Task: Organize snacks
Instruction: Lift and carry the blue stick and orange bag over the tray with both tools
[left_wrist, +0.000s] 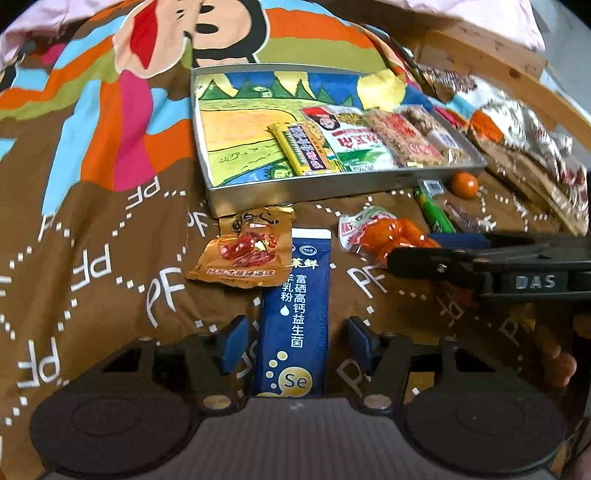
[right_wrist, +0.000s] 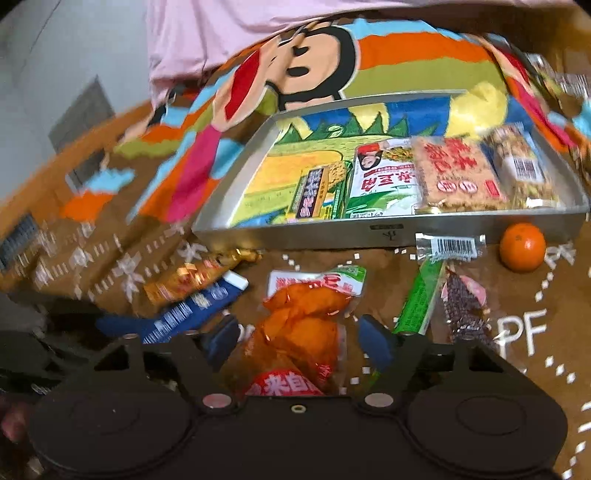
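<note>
Blue sachet between open left tongs, orange packet between open right tongs

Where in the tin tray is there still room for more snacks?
The tray's left half is bare, from its left wall to the yellow bar. Its right half is packed: the white-green packet, the red-lettered cracker pack and another pack lie side by side.

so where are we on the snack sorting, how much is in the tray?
Done: about four packets lie in the metal tray. In hand: nothing gripped; the left gripper straddles the blue sachet and the right gripper the orange packet, pads clear. Left: the gold packet, green stick, dark packet, tangerine.
</note>
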